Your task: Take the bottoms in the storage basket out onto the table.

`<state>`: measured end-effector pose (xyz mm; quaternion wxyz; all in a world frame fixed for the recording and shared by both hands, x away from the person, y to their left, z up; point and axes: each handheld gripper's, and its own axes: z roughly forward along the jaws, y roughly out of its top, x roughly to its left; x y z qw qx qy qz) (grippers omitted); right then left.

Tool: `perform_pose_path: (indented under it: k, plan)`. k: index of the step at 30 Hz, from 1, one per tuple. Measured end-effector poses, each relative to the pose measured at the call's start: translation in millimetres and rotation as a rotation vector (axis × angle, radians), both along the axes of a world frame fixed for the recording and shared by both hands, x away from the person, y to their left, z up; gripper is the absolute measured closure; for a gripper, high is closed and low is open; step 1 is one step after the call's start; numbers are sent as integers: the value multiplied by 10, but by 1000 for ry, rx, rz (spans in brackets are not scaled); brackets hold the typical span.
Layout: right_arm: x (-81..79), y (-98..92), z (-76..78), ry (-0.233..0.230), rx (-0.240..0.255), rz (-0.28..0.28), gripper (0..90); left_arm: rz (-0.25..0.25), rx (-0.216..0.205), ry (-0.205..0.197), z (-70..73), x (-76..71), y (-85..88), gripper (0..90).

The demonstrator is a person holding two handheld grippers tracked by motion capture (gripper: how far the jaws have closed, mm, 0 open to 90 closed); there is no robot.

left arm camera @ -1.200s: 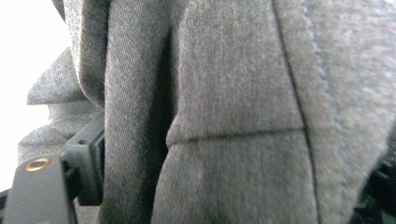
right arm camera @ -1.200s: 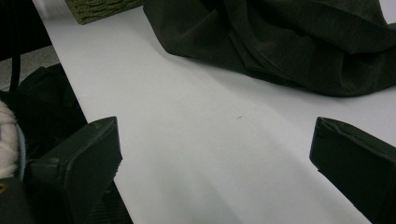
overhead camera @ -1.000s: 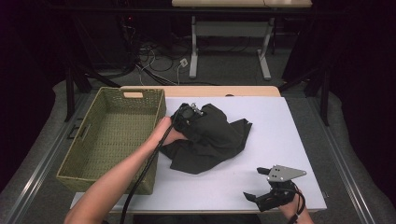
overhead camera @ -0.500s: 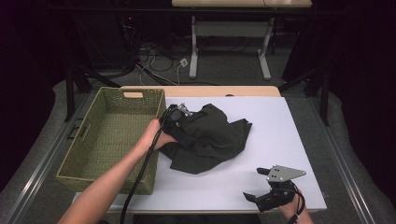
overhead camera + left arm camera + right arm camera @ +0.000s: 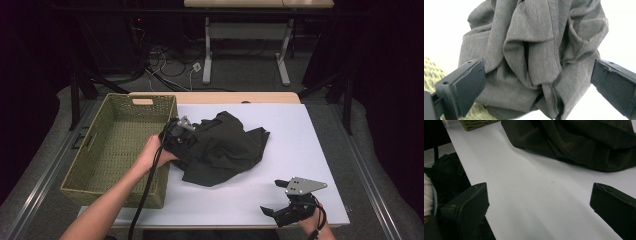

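A dark crumpled cloth (image 5: pixel 225 145) lies in a heap on the white table (image 5: pixel 305 135), just right of a green woven basket (image 5: pixel 116 145). My left gripper (image 5: pixel 177 131) hovers at the cloth's left edge, over the basket's right rim. Its jaws have just been opening and now stand wide. In the left gripper view the grey folds of the cloth (image 5: pixel 534 45) hang ahead of the left gripper (image 5: pixel 539 72), untouched by the pads. My right gripper (image 5: pixel 272 197) rests near the table's front right edge, open and with nothing in it, and the cloth (image 5: pixel 584 142) lies beyond the right gripper (image 5: pixel 539 197).
The basket holds nothing, and a corner of the basket (image 5: pixel 474 123) shows far off in the right gripper view. A table leg frame (image 5: pixel 207 55) and floor cables (image 5: pixel 170 60) lie beyond the far edge. Bare white tabletop stretches right of the cloth.
My left hand has drawn the gripper leftward from over the cloth's top to its left edge by the basket rim. The right gripper has stayed put.
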<state>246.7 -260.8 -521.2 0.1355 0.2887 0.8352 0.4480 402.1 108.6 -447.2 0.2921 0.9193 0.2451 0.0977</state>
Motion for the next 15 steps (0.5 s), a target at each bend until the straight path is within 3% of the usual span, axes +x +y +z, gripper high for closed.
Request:
perform_pose_path:
  k: [15]
  plan:
    - [-3,11,-4,-2,0,-1,18,78,-61,-20,-26,-268,409,0]
